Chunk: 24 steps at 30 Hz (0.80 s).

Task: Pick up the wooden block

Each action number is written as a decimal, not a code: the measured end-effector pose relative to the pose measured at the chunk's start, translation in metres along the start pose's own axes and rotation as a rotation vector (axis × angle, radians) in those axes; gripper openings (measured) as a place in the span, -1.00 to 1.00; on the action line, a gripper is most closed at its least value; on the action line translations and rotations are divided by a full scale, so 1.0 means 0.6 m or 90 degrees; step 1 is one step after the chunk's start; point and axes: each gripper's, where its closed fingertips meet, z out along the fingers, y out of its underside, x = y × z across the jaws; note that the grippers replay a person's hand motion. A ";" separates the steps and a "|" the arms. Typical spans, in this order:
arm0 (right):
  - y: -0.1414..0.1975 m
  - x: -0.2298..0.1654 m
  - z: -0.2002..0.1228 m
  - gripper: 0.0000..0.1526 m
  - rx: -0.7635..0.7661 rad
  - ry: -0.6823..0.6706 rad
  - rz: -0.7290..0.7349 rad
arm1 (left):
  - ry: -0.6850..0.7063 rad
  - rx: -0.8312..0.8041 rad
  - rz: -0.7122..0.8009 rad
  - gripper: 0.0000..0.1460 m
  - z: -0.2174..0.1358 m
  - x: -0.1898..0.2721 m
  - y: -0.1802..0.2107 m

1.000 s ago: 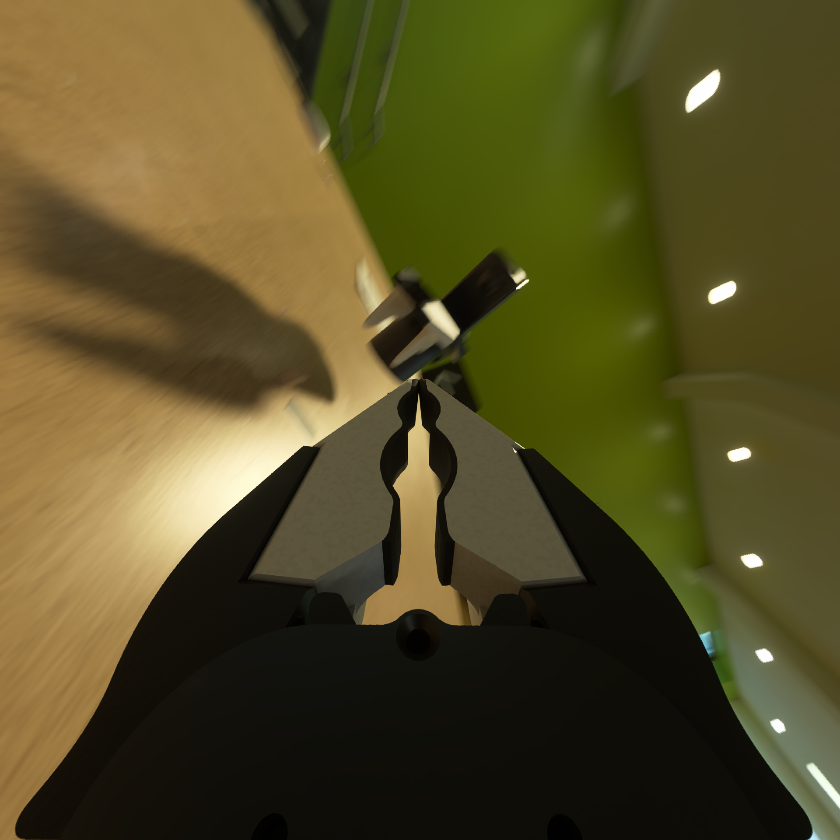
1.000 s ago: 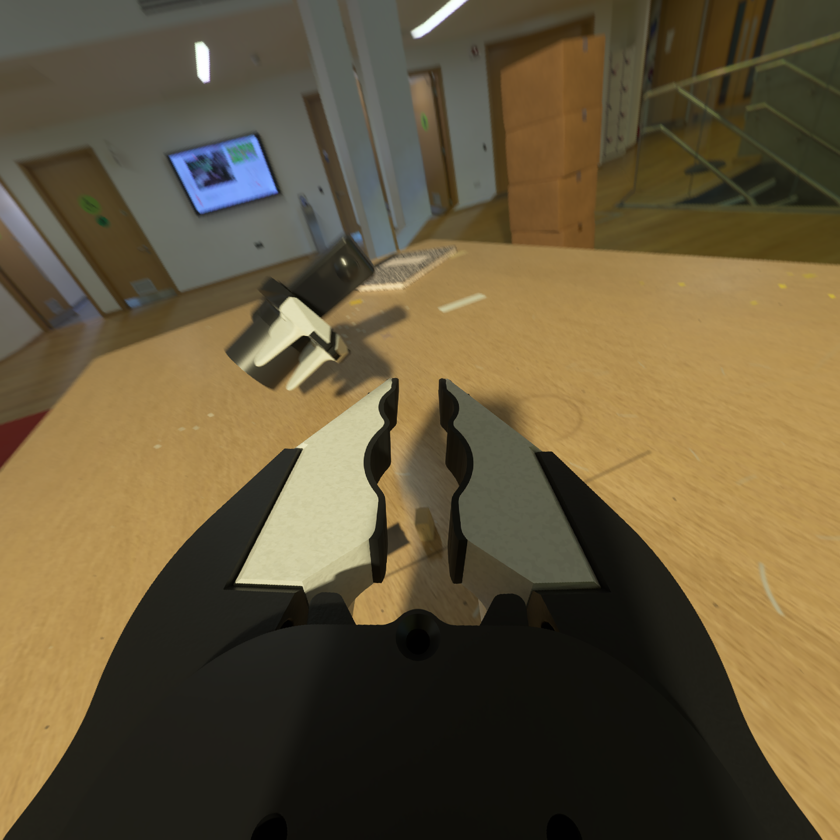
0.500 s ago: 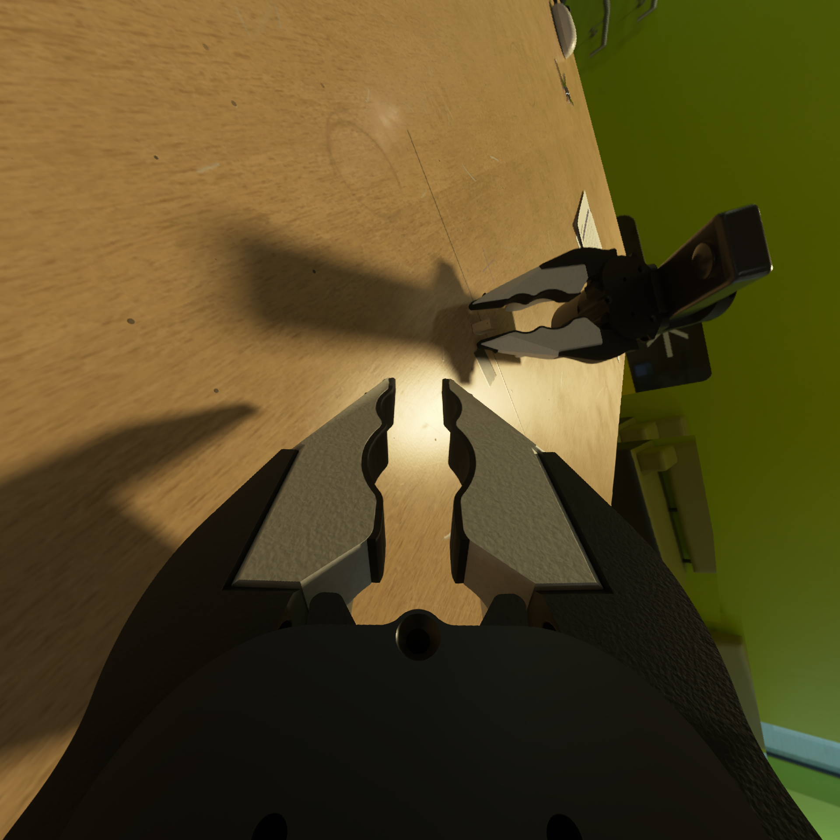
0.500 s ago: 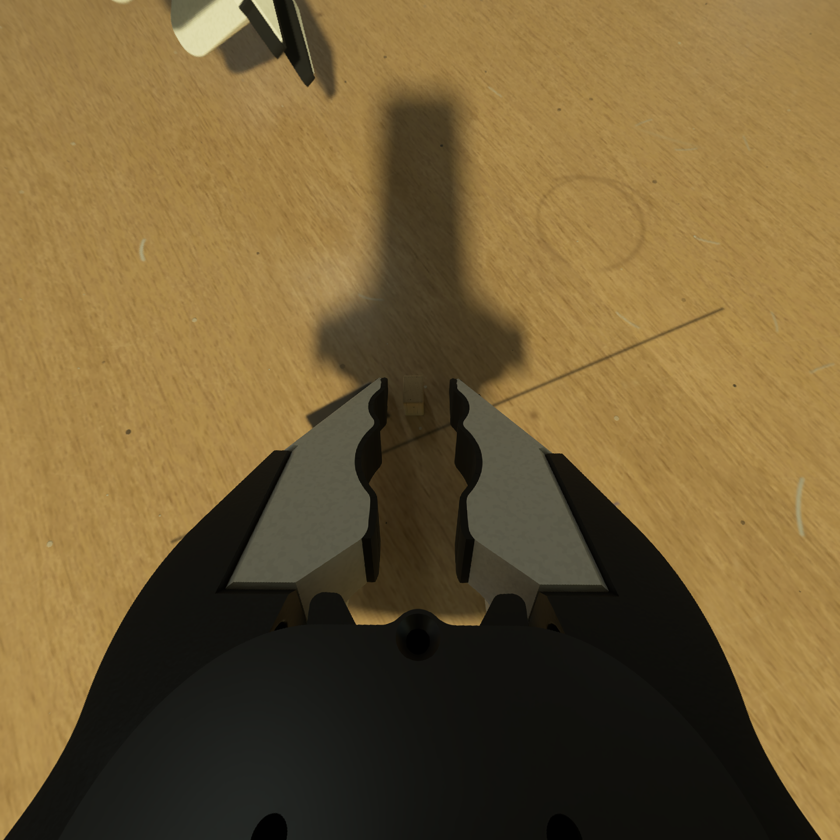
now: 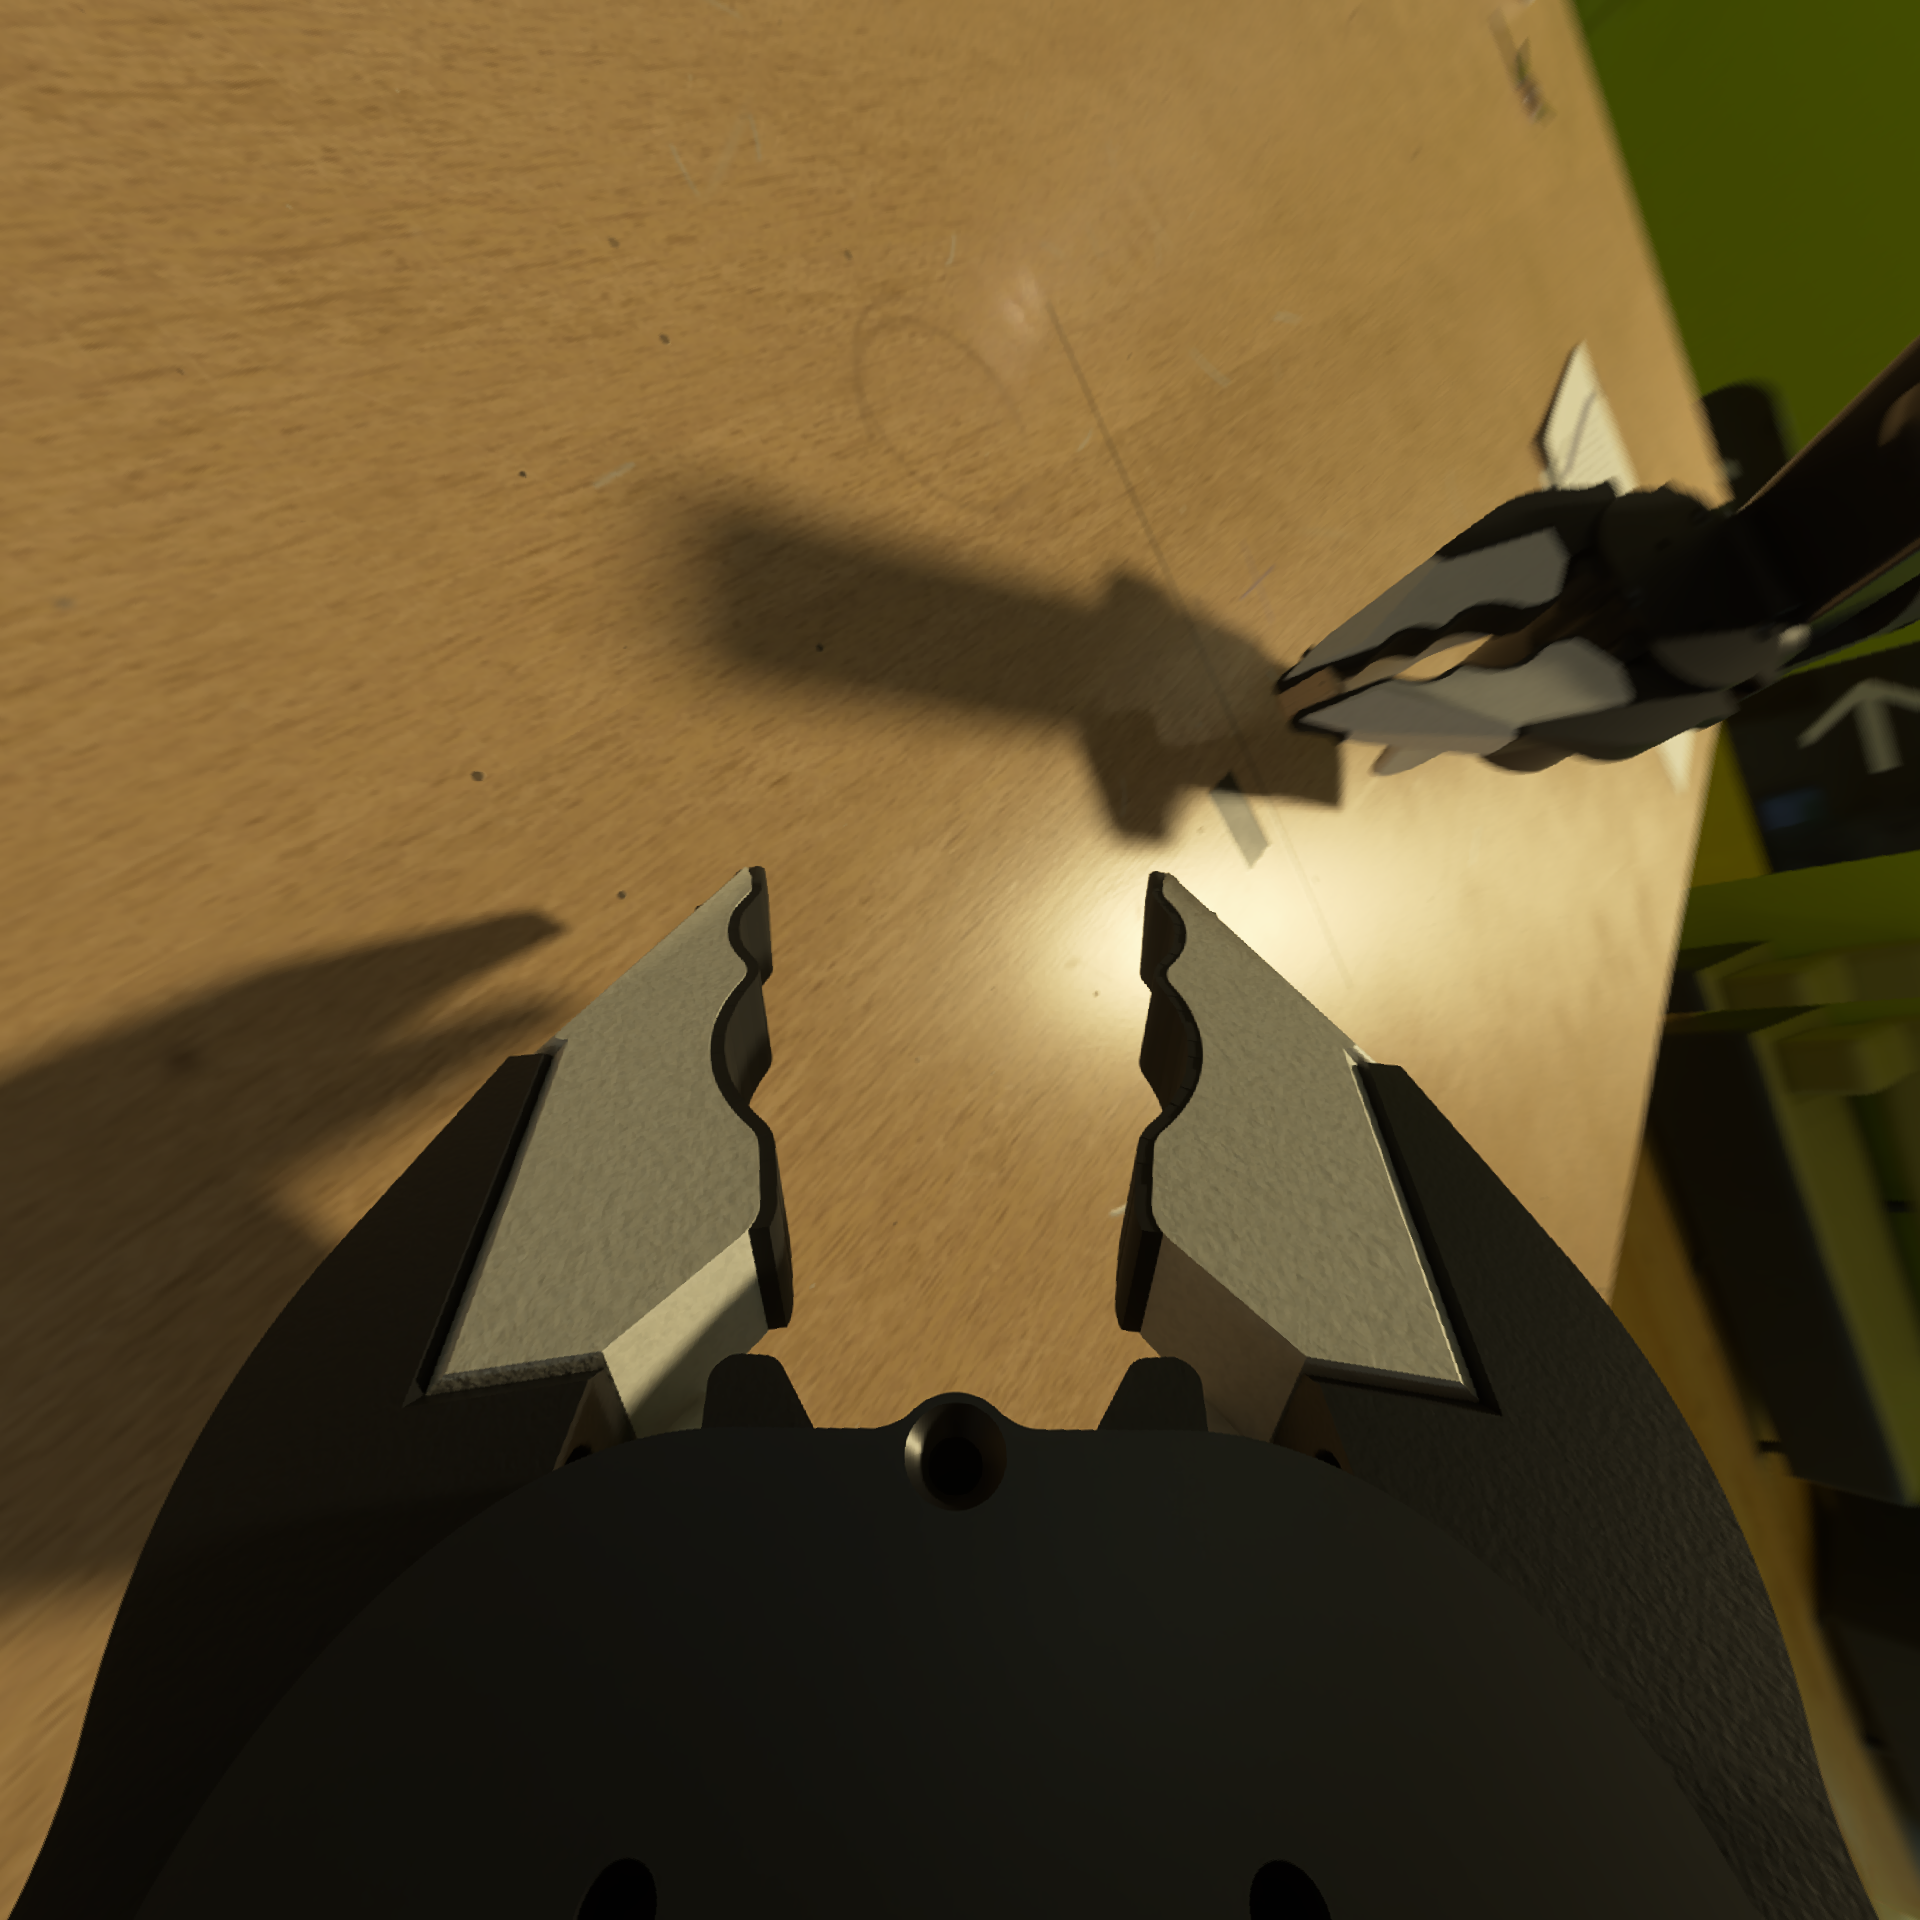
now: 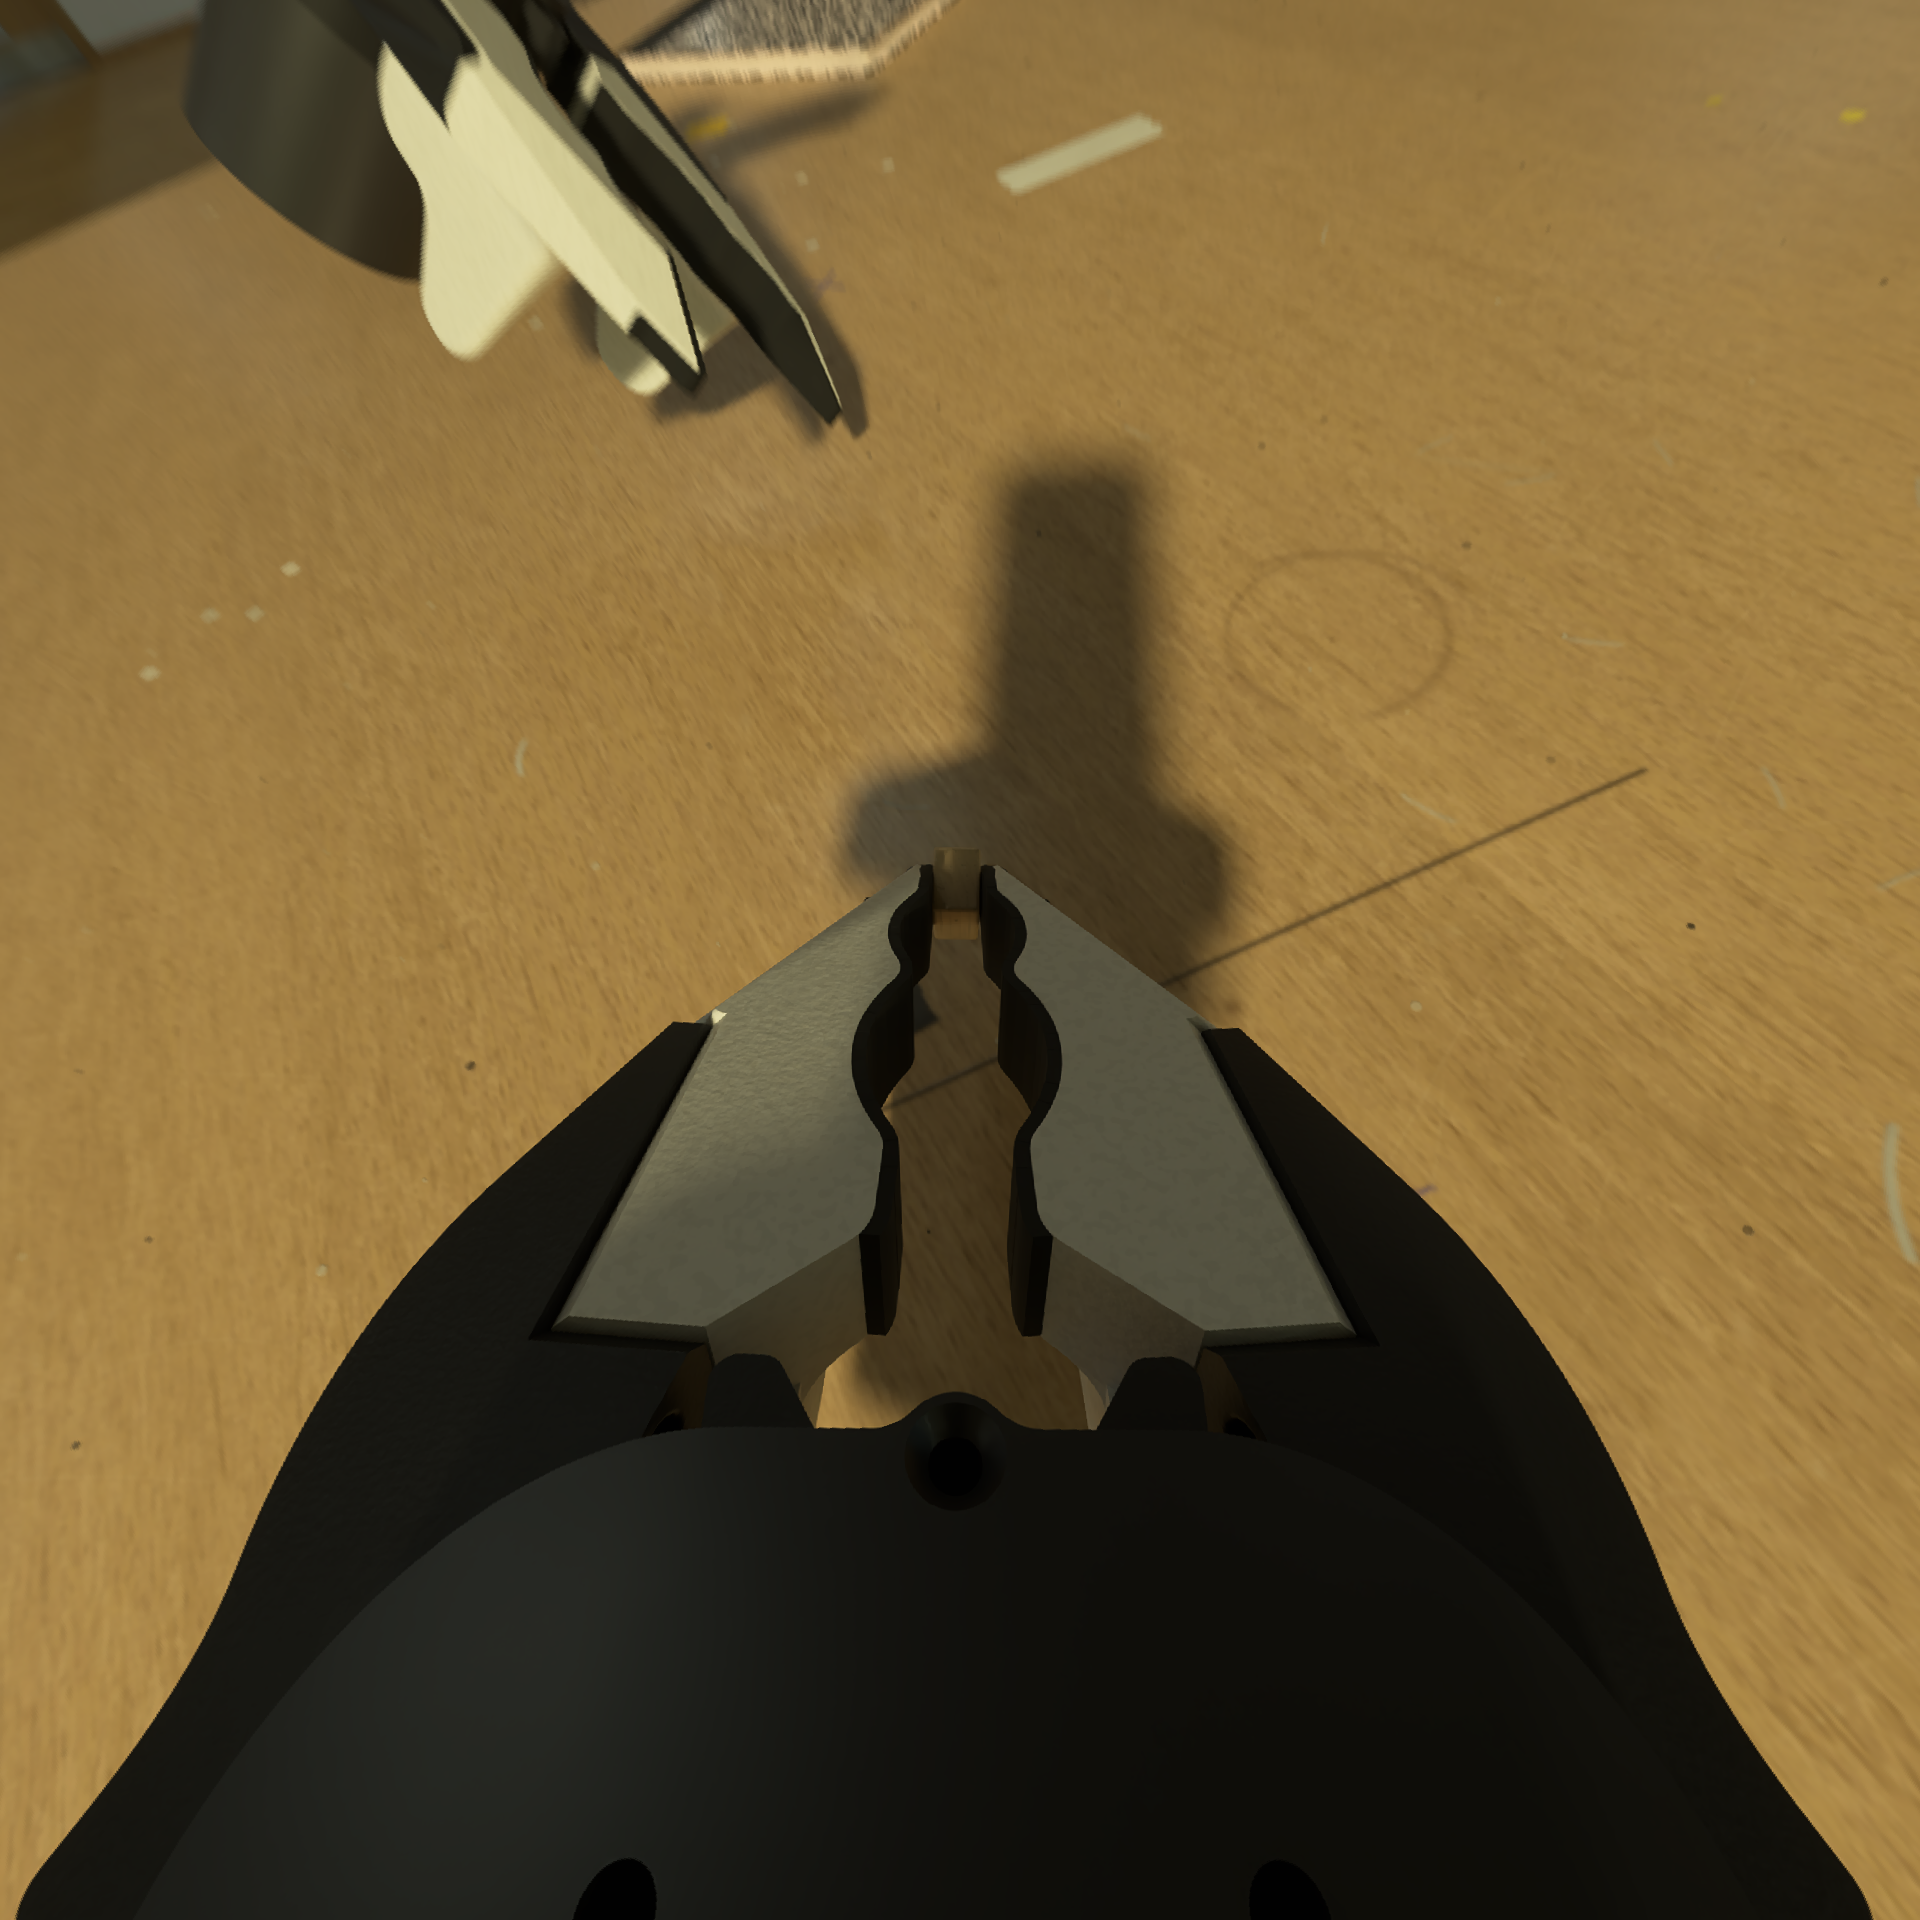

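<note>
The wooden block (image 6: 956, 864) is a small pale cube, pinched between the tips of my right gripper (image 6: 956, 875), which is shut on it low over the wooden table (image 6: 416, 831). I cannot tell if the block touches the table. In the left wrist view, my left gripper (image 5: 956, 881) is open wide and empty, pointing down at bare table. My right gripper (image 5: 1295, 707) shows there at the right, tips closed near the surface. In the right wrist view, my left gripper (image 6: 665, 281) hangs at the upper left, apart from the block.
A white strip (image 6: 1078, 153) and a speckled mat (image 6: 769, 42) lie at the far side. A faint ring mark (image 6: 1335, 629) and a thin dark line (image 6: 1455, 847) mark the tabletop. The table edge (image 5: 1652, 1039) runs down the right of the left wrist view.
My right gripper has closed its fingers onto the block. My left gripper has opened wider and now looks more steeply down at the table, closer to the right gripper.
</note>
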 end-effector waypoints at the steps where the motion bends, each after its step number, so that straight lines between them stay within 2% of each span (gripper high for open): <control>1: -0.006 -0.002 -0.002 -0.90 0.015 -0.007 0.005 | -0.019 -0.010 0.015 0.02 -0.001 -0.003 0.003; 5: -0.015 -0.003 -0.006 -0.90 0.039 -0.019 0.021 | -0.109 -0.025 0.057 0.14 -0.008 -0.029 0.007; 12: -0.018 -0.007 -0.005 -0.90 0.047 -0.023 0.020 | -0.235 -0.045 0.111 0.22 -0.031 -0.066 0.009; 16: -0.020 -0.006 -0.004 -0.90 0.052 -0.023 0.027 | -0.192 -0.045 0.138 0.11 -0.021 -0.051 0.002; 20: -0.026 -0.007 -0.005 -0.90 0.069 -0.032 0.049 | -0.137 -0.131 0.194 -0.08 -0.010 -0.044 0.009; 24: -0.031 -0.007 -0.008 -0.90 0.080 -0.038 0.064 | -0.127 -0.193 0.226 -0.11 -0.002 -0.064 -0.013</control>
